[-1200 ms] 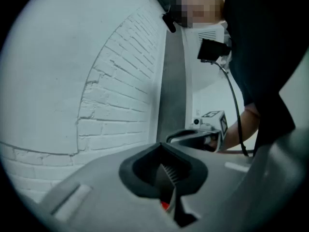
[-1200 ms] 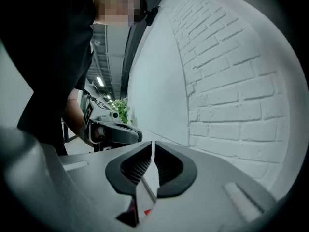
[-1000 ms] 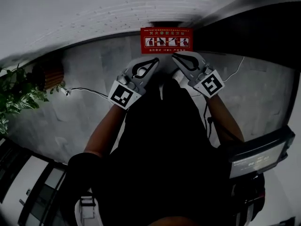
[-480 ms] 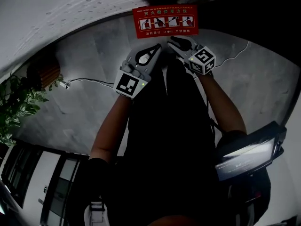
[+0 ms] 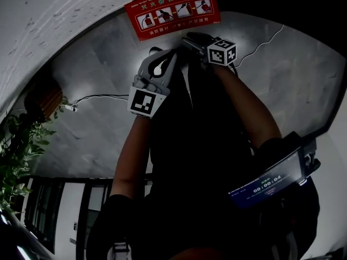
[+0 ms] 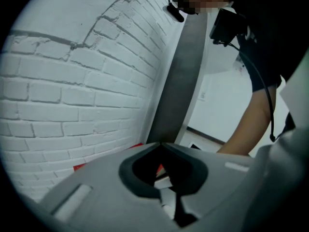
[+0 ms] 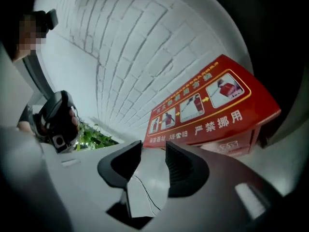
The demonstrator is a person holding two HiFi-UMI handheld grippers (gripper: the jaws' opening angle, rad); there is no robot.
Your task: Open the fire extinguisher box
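Note:
The red fire extinguisher box (image 5: 173,11) stands on the floor against the white brick wall, its lid printed with instruction pictures; it fills the right of the right gripper view (image 7: 207,110). My right gripper (image 5: 188,39) reaches up to the box's near edge. Its jaws (image 7: 154,146) are opening, with only grey floor showing between them. My left gripper (image 5: 171,54) is a little nearer to me and left of the right one. Its tips meet (image 6: 161,144), shut on nothing, and a sliver of the red box (image 6: 79,166) shows beyond it.
A potted green plant (image 5: 21,150) stands at the left by the wall. A thin cable (image 5: 103,97) runs across the grey floor. A device with a lit display (image 5: 271,180) hangs at the person's right side. A dark panel adjoins the box's right.
Both grippers have moved forward toward the box, the right one furthest, now at its near edge. The head view has swung, so the box sits higher and more to the left.

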